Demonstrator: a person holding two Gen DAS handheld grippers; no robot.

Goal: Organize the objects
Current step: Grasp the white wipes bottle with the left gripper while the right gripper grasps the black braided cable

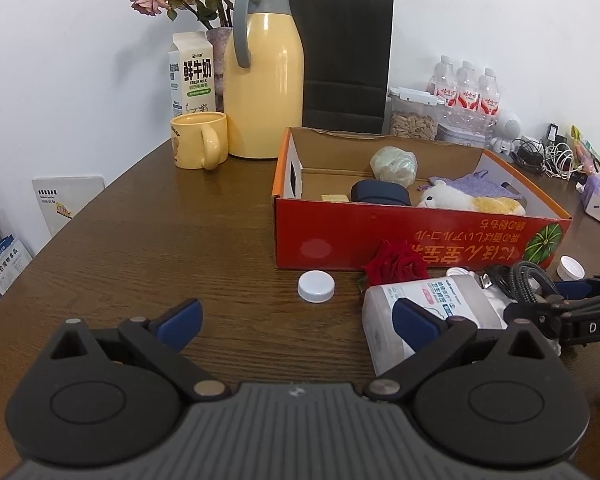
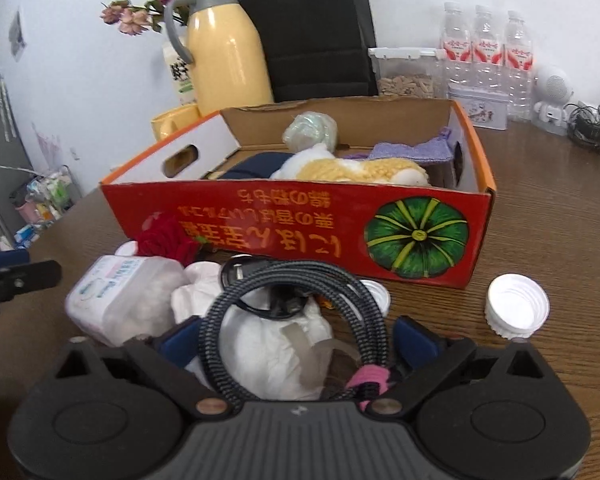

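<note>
A red cardboard box (image 1: 400,240) (image 2: 260,216) sits on the brown table and holds a plush toy (image 2: 352,170), a purple cloth (image 2: 412,150), a dark case (image 1: 380,192) and a wrapped ball (image 1: 394,163). In front of it lie a red rose (image 2: 168,240), a wet-wipes pack (image 1: 420,312) (image 2: 116,296), white tissue (image 2: 268,344) and a coiled braided cable (image 2: 300,280). My left gripper (image 1: 296,320) is open and empty, its right finger beside the wipes pack. My right gripper (image 2: 296,340) has its fingers around the cable and tissue; the jaws stand wide.
White bottle caps (image 1: 316,286) (image 2: 516,306) lie on the table. At the back stand a yellow thermos (image 1: 264,68), yellow mug (image 1: 200,140), milk carton (image 1: 190,72), black paper bag (image 1: 344,56), water bottles (image 2: 484,44), a nut container (image 2: 404,76) and tangled chargers (image 1: 548,156).
</note>
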